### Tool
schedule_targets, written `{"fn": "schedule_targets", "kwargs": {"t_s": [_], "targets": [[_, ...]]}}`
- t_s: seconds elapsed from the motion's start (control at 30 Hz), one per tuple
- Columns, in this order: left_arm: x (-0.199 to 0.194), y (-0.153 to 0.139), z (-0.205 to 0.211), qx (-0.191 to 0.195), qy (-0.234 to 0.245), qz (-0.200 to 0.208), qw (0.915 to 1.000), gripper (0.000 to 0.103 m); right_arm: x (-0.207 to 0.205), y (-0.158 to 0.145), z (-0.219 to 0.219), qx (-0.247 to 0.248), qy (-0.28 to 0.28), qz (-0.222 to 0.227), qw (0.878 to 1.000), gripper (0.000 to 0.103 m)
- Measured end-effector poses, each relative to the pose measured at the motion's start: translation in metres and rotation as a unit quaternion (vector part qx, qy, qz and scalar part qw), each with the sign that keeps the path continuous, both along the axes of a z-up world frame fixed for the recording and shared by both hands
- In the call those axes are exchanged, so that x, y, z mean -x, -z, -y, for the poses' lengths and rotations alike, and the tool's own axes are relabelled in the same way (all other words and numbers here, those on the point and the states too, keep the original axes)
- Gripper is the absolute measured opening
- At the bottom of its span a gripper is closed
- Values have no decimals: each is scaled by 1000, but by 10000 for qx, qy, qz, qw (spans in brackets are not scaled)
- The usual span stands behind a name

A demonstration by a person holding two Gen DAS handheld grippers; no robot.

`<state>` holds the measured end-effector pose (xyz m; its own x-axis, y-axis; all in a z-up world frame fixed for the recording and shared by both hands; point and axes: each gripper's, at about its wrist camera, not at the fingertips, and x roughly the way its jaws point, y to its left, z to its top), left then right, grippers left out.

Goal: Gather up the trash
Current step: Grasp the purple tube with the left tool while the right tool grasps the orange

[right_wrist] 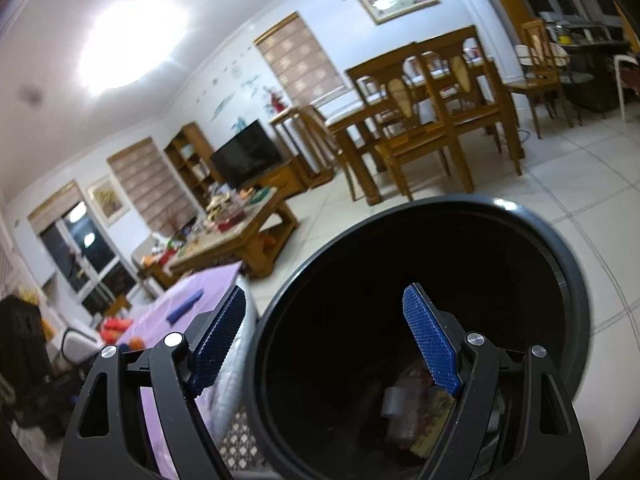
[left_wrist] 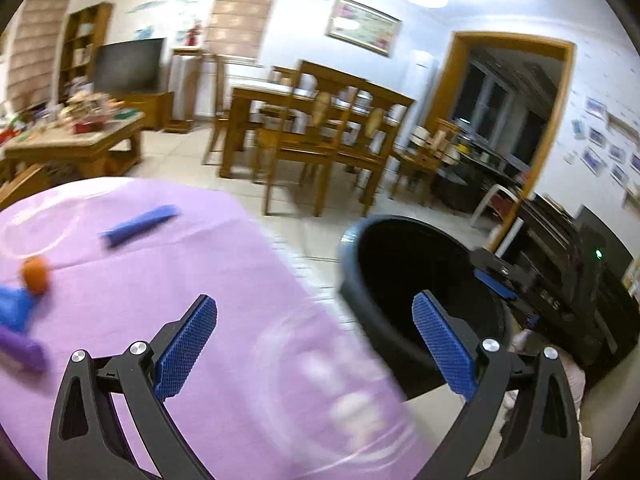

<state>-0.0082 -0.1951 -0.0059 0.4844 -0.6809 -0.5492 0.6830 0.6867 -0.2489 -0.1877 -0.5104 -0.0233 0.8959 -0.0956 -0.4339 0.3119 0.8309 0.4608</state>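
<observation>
A black round trash bin (right_wrist: 440, 248) stands on the floor beside a table with a purple cloth (left_wrist: 160, 300). My right gripper (right_wrist: 328, 332) is open and empty above the bin's mouth; wrappers (right_wrist: 416, 412) lie inside at the bottom. My left gripper (left_wrist: 316, 340) is open and empty over the table's right edge, with the bin (left_wrist: 400, 280) to its right. On the cloth lie a blue wrapper (left_wrist: 140, 226), an orange ball (left_wrist: 36, 274), a blue item (left_wrist: 14, 308) and a purple item (left_wrist: 22, 354).
A wooden dining table with chairs (left_wrist: 320, 128) stands behind on the tiled floor. A cluttered coffee table (left_wrist: 76, 136) is at the back left. Dark equipment (left_wrist: 560, 280) sits right of the bin.
</observation>
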Motion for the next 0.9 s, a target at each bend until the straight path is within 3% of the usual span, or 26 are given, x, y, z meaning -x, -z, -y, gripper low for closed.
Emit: {"fn": "schedule_targets", "kwargs": {"t_s": [0.3,0.53,0.67,0.8,0.9], "targets": [[-59,10,-100,-616,-713,-193,9954,98,-46,0,-66,143,-812,-264,9962,80],[-109,30,-124,-1686,-172,-459,9845,98,-77,-12,-122,328,-1416,-397,9886,80],[-117,41,-142,-1943,256,-464,9795,98,-94,-20,-155,515,-1878,-493,9796,80],[-111,60,-144,-2339,697,-454,9687,97,-122,-34,-194,708,-2509,-576,9637,80],[-100,63,-149,-2265,932,-352,9689,97,-152,-45,-226,780,-2896,-592,9521,80]]}}
